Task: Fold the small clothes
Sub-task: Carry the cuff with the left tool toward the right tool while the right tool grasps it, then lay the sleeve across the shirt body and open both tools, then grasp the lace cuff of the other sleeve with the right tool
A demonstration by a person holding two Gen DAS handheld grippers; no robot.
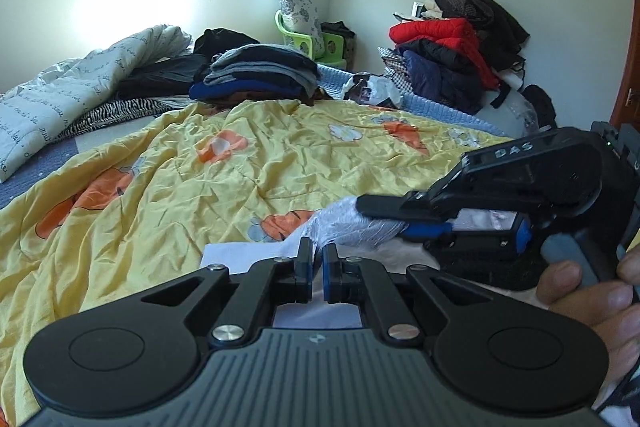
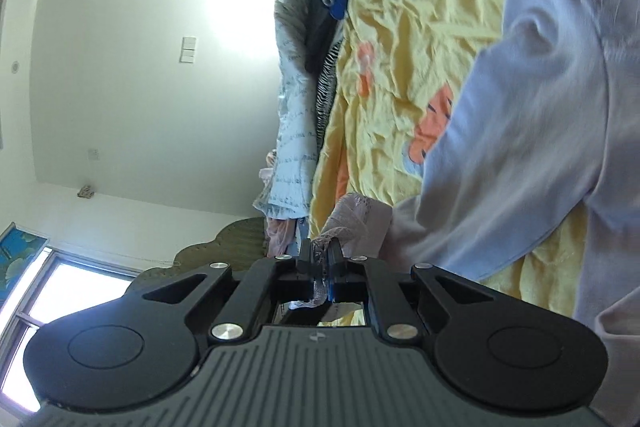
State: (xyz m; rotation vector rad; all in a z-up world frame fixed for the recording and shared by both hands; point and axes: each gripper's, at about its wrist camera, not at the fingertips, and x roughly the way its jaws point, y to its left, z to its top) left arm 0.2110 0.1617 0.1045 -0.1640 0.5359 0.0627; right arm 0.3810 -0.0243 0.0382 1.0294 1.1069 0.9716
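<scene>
A small pale lavender garment [image 2: 540,131] with a lacy hem hangs over the yellow carrot-print quilt [image 1: 168,187], its lace edge clamped in the right tongs [image 2: 320,259], which lie turned on their side. The left tongs [image 1: 317,255], nearly together, appear to pinch another edge just beside them. With so thin a bite of lace, a sideways tug could slip it free and spoil the fold.

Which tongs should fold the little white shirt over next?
Probably right. The right tongs are shut on the small white lace-trimmed garment at its lace edge, lifted off the yellow carrot-print quilt. The left tongs sit low, seemingly pinching its edge.
</scene>
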